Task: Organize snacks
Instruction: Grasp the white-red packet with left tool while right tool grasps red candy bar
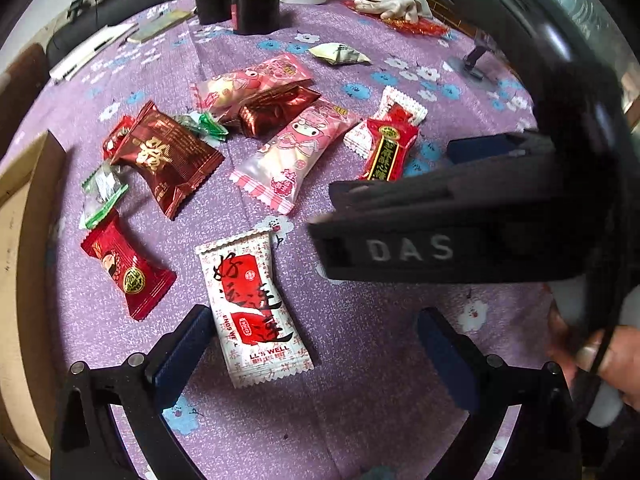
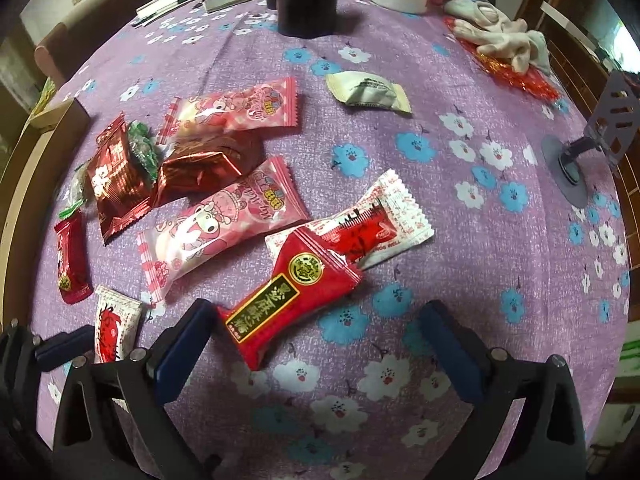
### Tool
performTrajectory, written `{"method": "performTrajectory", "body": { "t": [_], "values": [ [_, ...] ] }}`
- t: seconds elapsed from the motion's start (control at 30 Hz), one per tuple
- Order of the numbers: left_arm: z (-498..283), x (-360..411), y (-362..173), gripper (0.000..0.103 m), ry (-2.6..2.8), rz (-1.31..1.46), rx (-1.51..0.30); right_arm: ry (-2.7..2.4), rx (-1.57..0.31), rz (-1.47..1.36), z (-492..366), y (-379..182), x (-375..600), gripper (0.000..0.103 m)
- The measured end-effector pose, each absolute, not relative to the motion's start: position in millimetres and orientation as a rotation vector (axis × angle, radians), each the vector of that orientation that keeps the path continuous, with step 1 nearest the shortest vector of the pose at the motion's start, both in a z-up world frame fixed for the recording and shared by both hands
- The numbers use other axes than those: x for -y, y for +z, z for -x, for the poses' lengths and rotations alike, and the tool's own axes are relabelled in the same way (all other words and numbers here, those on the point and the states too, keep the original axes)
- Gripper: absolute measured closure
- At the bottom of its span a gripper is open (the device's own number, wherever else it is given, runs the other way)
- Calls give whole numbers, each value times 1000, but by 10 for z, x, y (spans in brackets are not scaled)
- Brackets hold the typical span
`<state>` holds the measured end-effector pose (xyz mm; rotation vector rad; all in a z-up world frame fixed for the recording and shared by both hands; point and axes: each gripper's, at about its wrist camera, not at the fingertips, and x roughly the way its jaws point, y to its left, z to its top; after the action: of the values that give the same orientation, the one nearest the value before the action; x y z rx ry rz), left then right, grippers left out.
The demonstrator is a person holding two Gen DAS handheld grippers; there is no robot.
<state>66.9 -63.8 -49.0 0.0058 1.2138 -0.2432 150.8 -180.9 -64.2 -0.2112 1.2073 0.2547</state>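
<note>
Two views, left wrist first. My left tongs [image 1: 316, 344] hang spread wide over a desk [image 1: 380, 380] in a purple flowered cloth, gripping nothing. A white-and-red snack packet [image 1: 254, 308] lies between the pads, beside the left one. Beyond it loose snacks are scattered: two pink cartoon packets [image 1: 294, 152], dark red pouches [image 1: 170, 158], a small red packet [image 1: 128, 274]. My right tongs [image 1: 460, 216] cross the frame from the right, above a red packet with a black label [image 1: 386, 146].

From the right wrist, my right tongs [image 2: 316, 340] also stand wide apart, empty. That red packet with the black label [image 2: 292, 298] lies flat between the pads, one end just beside the left pad, its far end overlapping a white-and-red packet [image 2: 376, 226]. A cream packet [image 2: 368, 92] sits apart, farther back
</note>
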Motion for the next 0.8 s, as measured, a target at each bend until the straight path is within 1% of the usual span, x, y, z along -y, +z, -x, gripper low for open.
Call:
{"method": "performTrajectory", "body": {
  "t": [0.03,0.07,0.1,0.13,0.17,0.2,0.23,0.3,0.37,0.4,0.43,0.47,0.6,0.63,0.73,0.77,0.8],
  "values": [
    [-665,623,-485,2,-247,7,-1214,261,-1209,207,-1506,-653,1814,3],
    [-665,589,-469,8,-240,16,-1212,262,-1209,208,-1499,-645,1819,4],
    [-662,574,-459,16,-228,14,-1209,262,-1211,209,-1503,-631,1833,7],
    [-652,548,-441,21,-212,15,-1201,262,-1215,209,-1502,-631,1843,9],
    [-655,513,-426,35,-201,16,-1194,257,-1218,214,-1498,-619,1849,9],
    [-660,482,-414,58,-194,21,-1190,247,-1224,223,-1484,-611,1847,9],
    [-674,416,-402,67,-192,45,-1193,247,-1238,220,-1475,-613,1850,9],
    [-687,336,-404,67,-216,112,-1212,251,-1253,211,-1468,-605,1874,9],
    [-693,307,-407,68,-221,130,-1220,269,-1234,211,-1433,-587,1881,15],
    [-699,318,-411,69,-223,137,-1224,283,-1220,214,-1396,-562,1873,28],
    [-700,313,-415,69,-239,159,-1232,296,-1209,212,-1370,-534,1870,51],
    [-707,314,-421,70,-248,176,-1239,303,-1204,209,-1347,-506,1870,56],
    [-698,327,-418,70,-244,182,-1237,332,-1239,215,-1318,-475,1927,57],
    [-705,329,-422,70,-243,181,-1237,327,-1246,236,-1325,-504,1947,55],
    [-686,324,-415,70,-241,176,-1240,334,-1229,258,-1257,-492,1961,55],
    [-694,323,-417,70,-242,174,-1241,331,-1224,248,-1257,-481,1988,57],
    [-699,308,-421,70,-244,178,-1243,331,-1217,258,-1243,-467,1992,63]
  ]
}}
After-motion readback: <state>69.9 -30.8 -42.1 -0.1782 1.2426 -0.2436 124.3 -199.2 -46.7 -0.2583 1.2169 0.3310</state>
